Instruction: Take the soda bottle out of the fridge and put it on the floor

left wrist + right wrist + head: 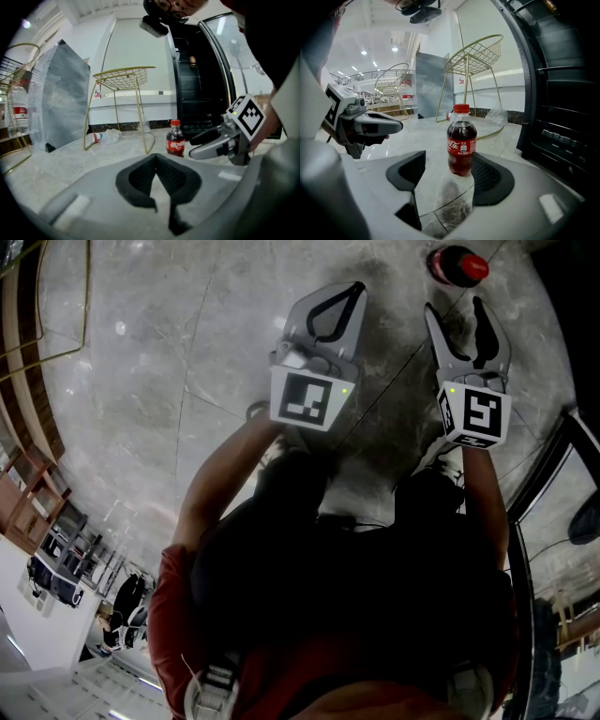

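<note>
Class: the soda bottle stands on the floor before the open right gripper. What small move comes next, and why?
Probably draw the right gripper straight back, with its jaws apart. The soda bottle already stands upright on the floor, just beyond its jaws and untouched in the head view, so a straight retreat seems least likely to tip it.

Soda bottle [461, 140] upright on floor [417, 136], fridge [562, 117] right, wire stool [476, 56] seemingly behind

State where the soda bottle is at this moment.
In the head view, the soda bottle stands upright on the floor at top right, just beyond the open right gripper, with the fridge to its right.
</note>
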